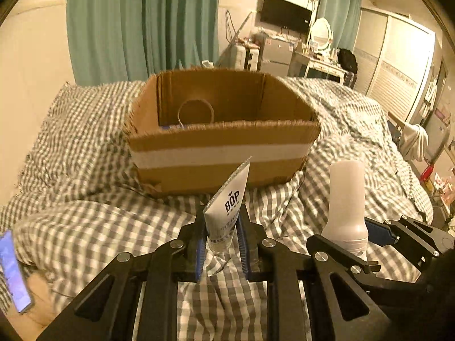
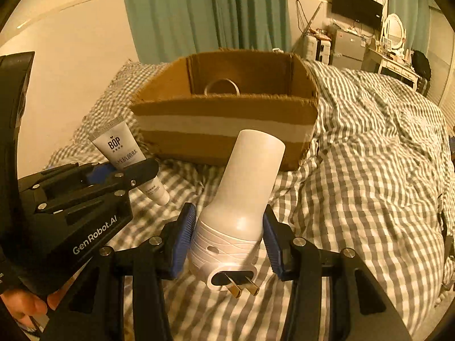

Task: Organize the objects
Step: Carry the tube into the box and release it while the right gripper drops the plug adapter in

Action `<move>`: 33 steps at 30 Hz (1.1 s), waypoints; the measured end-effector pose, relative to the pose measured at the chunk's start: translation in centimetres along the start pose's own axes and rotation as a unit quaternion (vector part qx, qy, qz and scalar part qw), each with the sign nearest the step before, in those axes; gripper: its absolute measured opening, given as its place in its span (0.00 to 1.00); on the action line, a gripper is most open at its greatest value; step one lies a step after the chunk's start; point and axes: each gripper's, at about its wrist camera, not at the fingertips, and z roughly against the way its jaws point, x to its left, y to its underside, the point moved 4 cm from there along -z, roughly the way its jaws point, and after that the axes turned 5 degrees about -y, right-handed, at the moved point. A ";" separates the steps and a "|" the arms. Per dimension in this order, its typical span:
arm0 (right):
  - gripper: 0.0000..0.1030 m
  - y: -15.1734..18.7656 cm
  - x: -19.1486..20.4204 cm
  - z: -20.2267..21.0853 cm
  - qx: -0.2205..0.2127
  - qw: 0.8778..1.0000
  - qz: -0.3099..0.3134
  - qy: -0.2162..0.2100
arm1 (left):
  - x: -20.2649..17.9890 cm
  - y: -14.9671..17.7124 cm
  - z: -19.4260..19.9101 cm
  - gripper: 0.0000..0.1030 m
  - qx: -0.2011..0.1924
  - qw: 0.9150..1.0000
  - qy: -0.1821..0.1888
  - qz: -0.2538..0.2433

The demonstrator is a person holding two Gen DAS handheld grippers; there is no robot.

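Observation:
My left gripper is shut on a white BOP tube, crimped end up, held above the checked bedding; the tube also shows in the right wrist view. My right gripper is shut on a white plug-in device with two metal prongs facing the camera; the device also shows in the left wrist view. An open cardboard box with a white tape band sits just ahead of both grippers, also in the right wrist view. A tape roll stands inside it.
Grey checked duvet covers the bed. A phone in a hand is at the far left. Teal curtains, a wall TV, a dresser with mirror and wardrobe stand beyond the bed.

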 end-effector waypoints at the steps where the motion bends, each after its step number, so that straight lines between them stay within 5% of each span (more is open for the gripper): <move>1: 0.44 -0.2 0.3 0.5 -0.004 1.000 0.002 -0.002 | -0.2 -0.3 0.5 0.19 -0.004 1.000 -0.002 0.000; 14: 0.44 -4.7 2.6 3.9 -0.038 0.999 0.029 -0.012 | 2.7 -5.5 3.9 0.19 -0.052 0.998 -0.039 -0.013; 33: 0.45 -20.4 -1.5 -2.5 -0.076 0.995 0.039 -0.057 | 5.3 -17.7 -5.2 0.19 -0.057 0.997 -0.047 0.011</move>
